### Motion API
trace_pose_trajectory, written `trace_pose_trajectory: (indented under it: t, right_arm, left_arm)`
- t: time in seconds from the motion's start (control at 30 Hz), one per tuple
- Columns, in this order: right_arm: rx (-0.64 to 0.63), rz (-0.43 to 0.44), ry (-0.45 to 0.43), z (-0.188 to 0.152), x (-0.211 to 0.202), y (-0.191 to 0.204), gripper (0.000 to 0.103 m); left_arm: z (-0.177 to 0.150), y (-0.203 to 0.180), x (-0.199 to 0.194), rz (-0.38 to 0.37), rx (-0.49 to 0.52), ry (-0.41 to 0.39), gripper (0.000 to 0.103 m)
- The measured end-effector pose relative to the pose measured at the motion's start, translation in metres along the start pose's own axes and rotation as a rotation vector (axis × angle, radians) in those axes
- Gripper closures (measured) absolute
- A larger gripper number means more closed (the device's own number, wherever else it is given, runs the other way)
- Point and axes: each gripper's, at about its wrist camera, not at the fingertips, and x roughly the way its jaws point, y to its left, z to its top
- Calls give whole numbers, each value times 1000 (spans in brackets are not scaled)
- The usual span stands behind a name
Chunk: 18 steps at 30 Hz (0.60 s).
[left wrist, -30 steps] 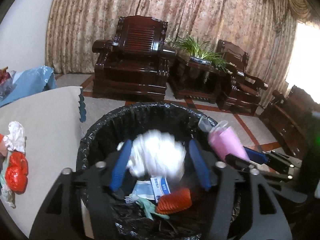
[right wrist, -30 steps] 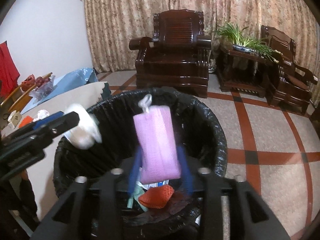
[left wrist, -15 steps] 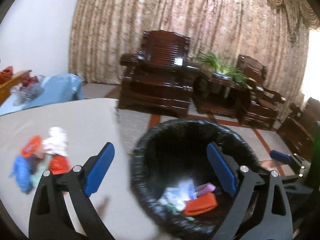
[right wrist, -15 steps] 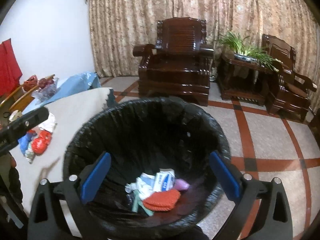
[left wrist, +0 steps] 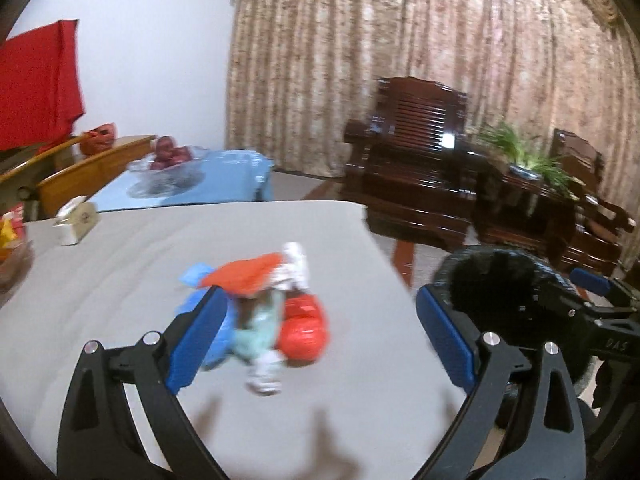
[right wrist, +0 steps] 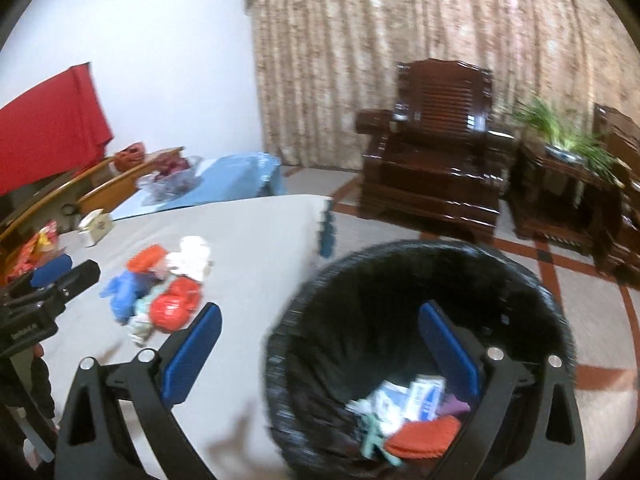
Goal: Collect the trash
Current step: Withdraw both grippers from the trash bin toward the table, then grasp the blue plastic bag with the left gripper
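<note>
A pile of trash [left wrist: 276, 304] lies on the grey table [left wrist: 120, 264]: red, orange, blue, teal and white wrappers. It also shows in the right wrist view [right wrist: 164, 284]. My left gripper [left wrist: 320, 336] is open and empty, just above and in front of the pile. A bin with a black liner [right wrist: 420, 280] stands beside the table and holds several wrappers [right wrist: 408, 412]. The bin also shows in the left wrist view [left wrist: 500, 280]. My right gripper [right wrist: 320, 352] is open and empty over the bin's near rim.
A small white box [left wrist: 76, 220] sits at the table's far left. A blue-covered table with a glass bowl [left wrist: 172, 168] stands behind. Dark wooden armchairs [right wrist: 436, 152] and a plant [right wrist: 568, 136] stand before the curtain. The left gripper shows at the left of the right wrist view [right wrist: 44, 296].
Both grippers opened and let their trash fall into the bin: white wad from the left, pink pouch from the right. Both then swung left; the left now faces the pile.
</note>
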Motion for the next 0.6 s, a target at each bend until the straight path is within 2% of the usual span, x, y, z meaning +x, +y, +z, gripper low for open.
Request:
trace_pose_trajectory:
  t: [0.2, 0.37, 0.6]
  right_arm:
    - [-54, 84, -9, 6, 19, 47, 6]
    - [-94, 124, -14, 7, 37, 75, 6]
    - [-112, 145, 16, -1, 73, 100, 6]
  left_arm:
    - [-5, 49, -8, 91, -50, 4, 10]
    - [-10, 75, -6, 135, -75, 14, 10]
    - [-19, 94, 24, 163, -93, 63, 10]
